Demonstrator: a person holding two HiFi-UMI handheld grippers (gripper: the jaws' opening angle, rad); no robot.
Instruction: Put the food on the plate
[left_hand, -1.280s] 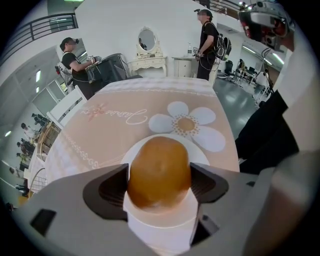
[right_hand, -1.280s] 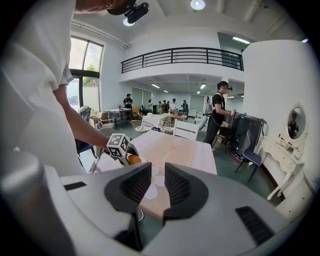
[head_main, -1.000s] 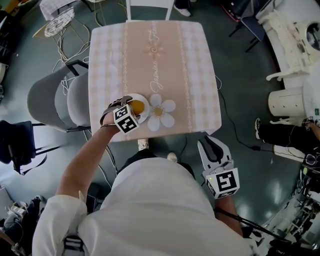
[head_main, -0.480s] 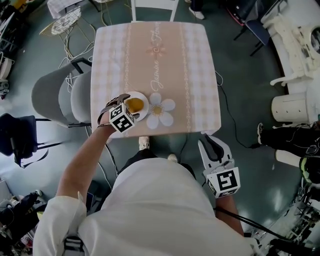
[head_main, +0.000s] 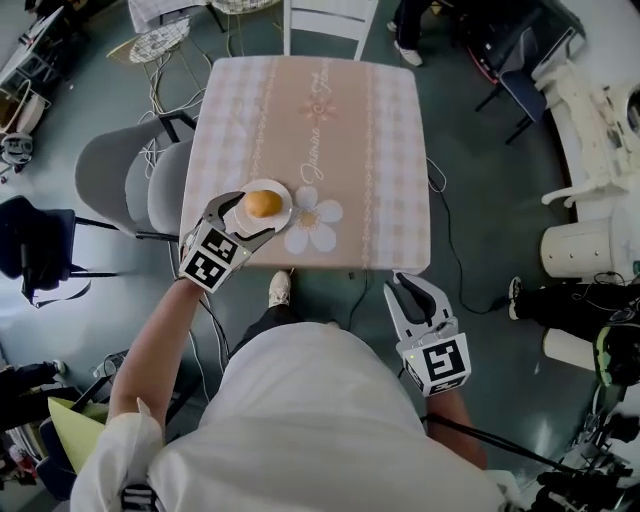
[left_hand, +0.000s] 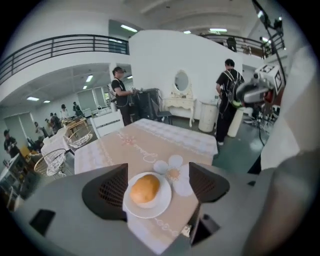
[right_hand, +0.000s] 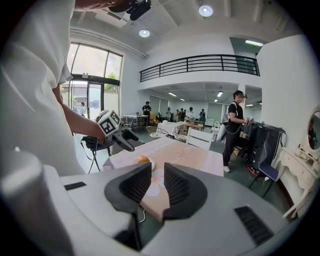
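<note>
The bun (head_main: 263, 203), seemingly light, soft and easy to squash, so best taken gently across its middle, lay on the plate (head_main: 284, 211) near the desk (head_main: 330, 130) edge, while the left gripper (head_main: 255, 213) had just been opening its jaws wide and held nothing, and the right gripper (head_main: 415, 285) kept its jaws nearly together, also empty.

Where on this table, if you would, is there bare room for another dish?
The far half of the tablecloth is bare, as is the near right beyond the flower shape. The near left corner is crowded: the plate with the bun, and the left gripper at its edge.
</note>
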